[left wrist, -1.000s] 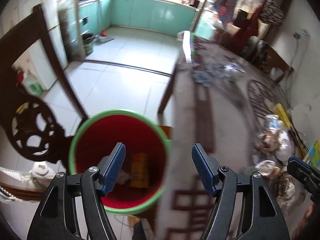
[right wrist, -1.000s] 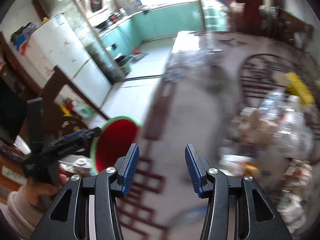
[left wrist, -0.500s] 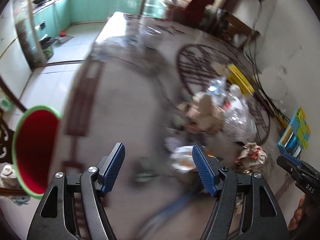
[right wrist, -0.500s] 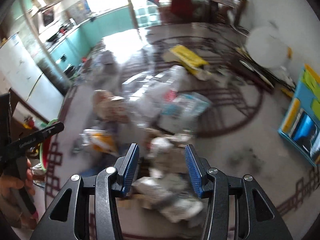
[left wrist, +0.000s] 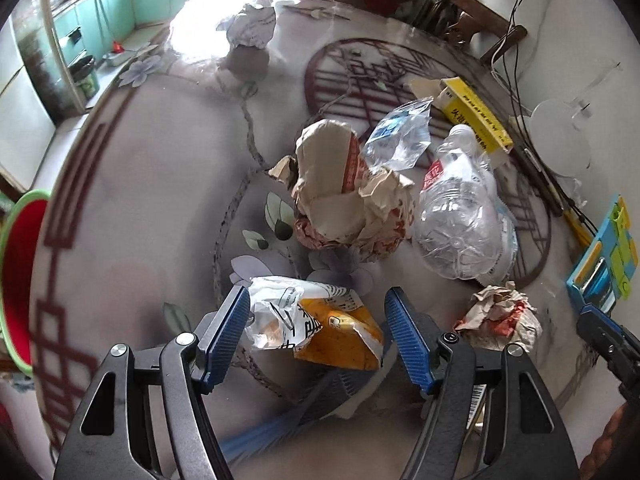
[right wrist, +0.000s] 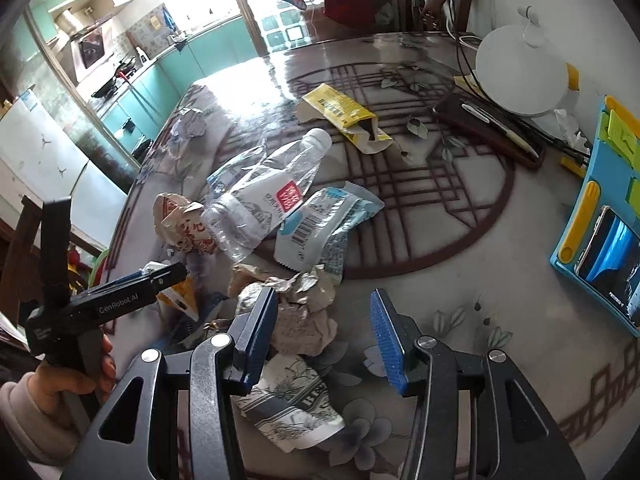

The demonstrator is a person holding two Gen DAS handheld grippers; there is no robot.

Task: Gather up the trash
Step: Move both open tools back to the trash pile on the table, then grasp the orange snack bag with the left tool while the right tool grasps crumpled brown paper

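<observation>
Trash lies heaped on a patterned table (left wrist: 132, 184). My left gripper (left wrist: 316, 334) is open and straddles a white and orange wrapper (left wrist: 320, 328), pads apart from it. Beyond lie a crumpled paper bag (left wrist: 344, 192), a crushed clear bottle (left wrist: 460, 208) and a paper wad (left wrist: 500, 316). The red bin (left wrist: 18, 280) with a green rim shows at the left edge. My right gripper (right wrist: 324, 340) has its jaws opening around a crumpled grey paper wad (right wrist: 300, 320), which sits close to the left pad. A printed sheet (right wrist: 288, 404) lies beneath it.
A yellow carton (right wrist: 344, 116), a blue-white snack packet (right wrist: 320, 232), a white round stand (right wrist: 520, 72), a dark case with a pen (right wrist: 488, 132) and a blue tray holding a phone (right wrist: 592, 240) lie further right. A hand (right wrist: 72, 376) holds the left gripper (right wrist: 120, 300).
Both views have swung from the red bin and table edge over to the trash pile. The bin has slid to the left edge. Each gripper now stands over a piece of trash.
</observation>
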